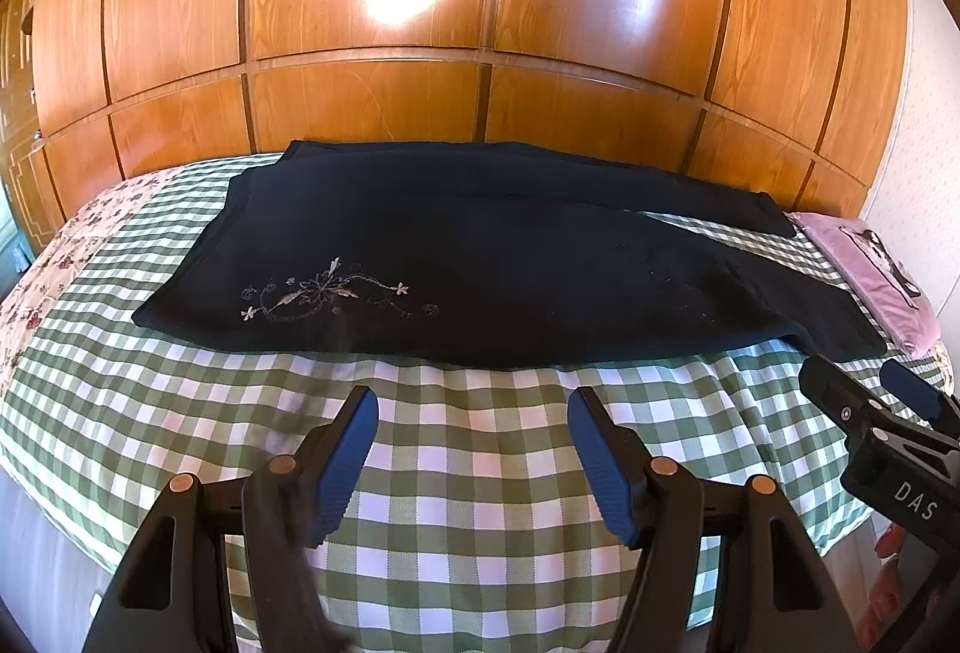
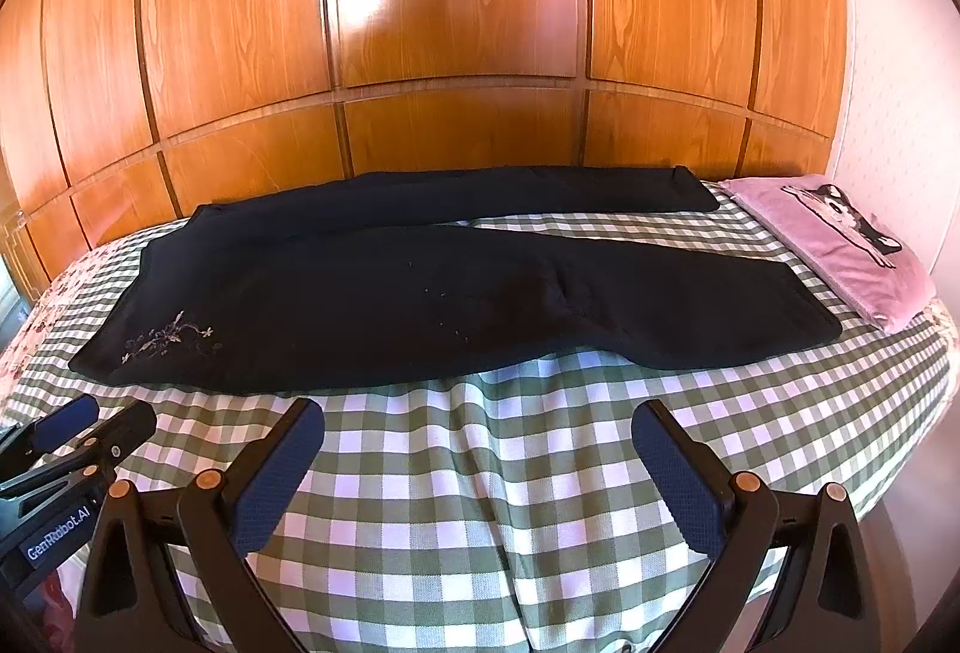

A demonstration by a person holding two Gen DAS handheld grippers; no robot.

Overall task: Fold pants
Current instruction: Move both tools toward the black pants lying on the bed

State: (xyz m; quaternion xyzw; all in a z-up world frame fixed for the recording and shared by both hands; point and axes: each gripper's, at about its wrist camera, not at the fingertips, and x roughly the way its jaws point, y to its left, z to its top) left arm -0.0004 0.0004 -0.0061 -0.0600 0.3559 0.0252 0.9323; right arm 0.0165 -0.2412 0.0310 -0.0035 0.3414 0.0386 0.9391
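Observation:
Dark navy pants point(image 1: 480, 257) point(image 2: 390, 293) lie flat across a bed, waist at the left with a pale floral embroidery point(image 1: 330, 293) point(image 2: 168, 338), both legs stretched to the right and spread slightly apart. My left gripper point(image 1: 473, 407) hovers open over the checked cover just in front of the pants' near edge, nothing between its blue pads. My right gripper point(image 2: 478, 422) is open wide, also short of the near edge and empty. Each gripper shows at the edge of the other's view: the right gripper point(image 1: 870, 383) and the left gripper point(image 2: 102, 422).
The bed carries a green-and-white checked cover point(image 1: 468, 473) point(image 2: 480, 473) over a floral sheet point(image 1: 90, 227). A pink pillow with an animal print point(image 1: 882, 275) point(image 2: 840, 245) lies at the right end. Glossy wooden wardrobe doors point(image 1: 420, 23) point(image 2: 456, 23) stand behind the bed.

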